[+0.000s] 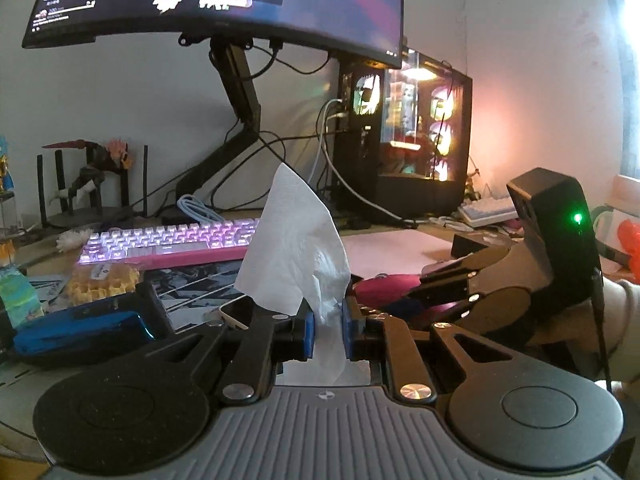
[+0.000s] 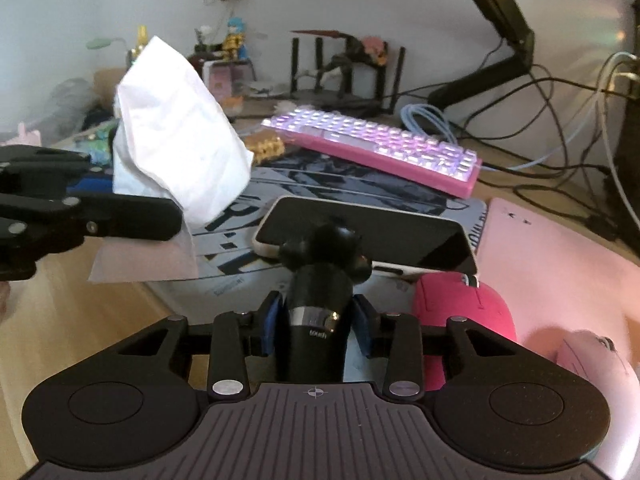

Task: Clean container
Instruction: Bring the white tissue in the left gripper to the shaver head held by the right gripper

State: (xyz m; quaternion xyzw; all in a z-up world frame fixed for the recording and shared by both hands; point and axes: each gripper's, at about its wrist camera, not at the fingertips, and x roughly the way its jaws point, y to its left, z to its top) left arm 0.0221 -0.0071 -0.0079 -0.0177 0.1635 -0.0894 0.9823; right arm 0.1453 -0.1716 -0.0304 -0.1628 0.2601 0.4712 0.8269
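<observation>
Left tongs pinch a white tissue and right tongs clamp the black container, so both are in hand and wiping looks yet to start.

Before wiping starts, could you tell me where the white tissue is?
The white tissue stands pinched in the left gripper, above the desk mat, in front of the pink keyboard.

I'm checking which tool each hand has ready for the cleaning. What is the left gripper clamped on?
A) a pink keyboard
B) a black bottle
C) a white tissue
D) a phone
C: the left gripper has its blue pads closed on a white tissue that stands up above them.
</observation>
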